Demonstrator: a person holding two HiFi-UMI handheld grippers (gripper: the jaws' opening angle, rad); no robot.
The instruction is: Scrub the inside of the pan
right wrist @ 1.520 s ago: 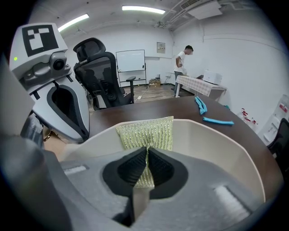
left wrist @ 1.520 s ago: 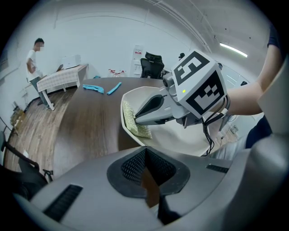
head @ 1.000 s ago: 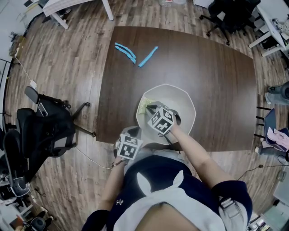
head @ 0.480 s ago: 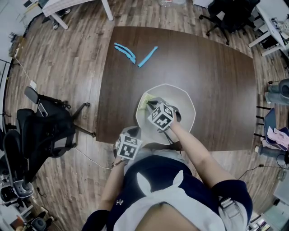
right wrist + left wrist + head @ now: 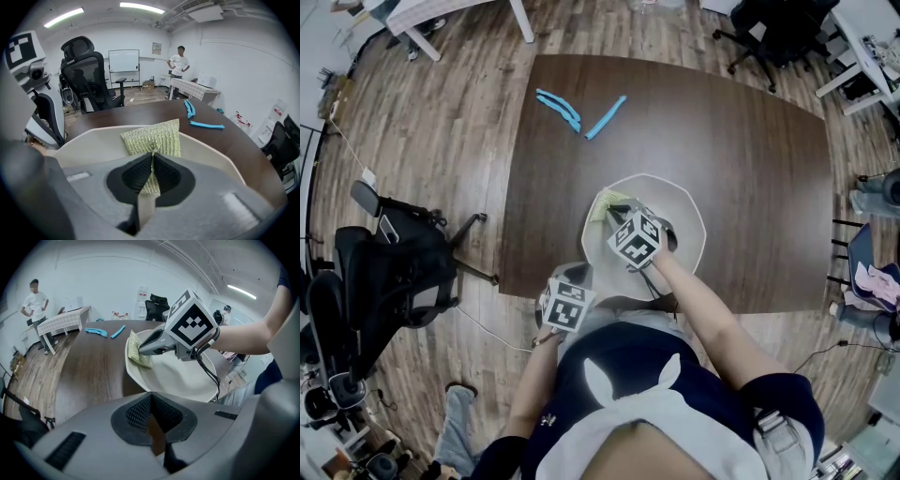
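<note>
With the right gripper clamping the scrub pad, press flat ahead; the left gripper pinches the pan rim steady.

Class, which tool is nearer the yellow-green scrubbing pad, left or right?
Right. The right tool is shut on the scrubbing pad inside the pan; the left tool holds the pan's near rim, apart from it.
</note>
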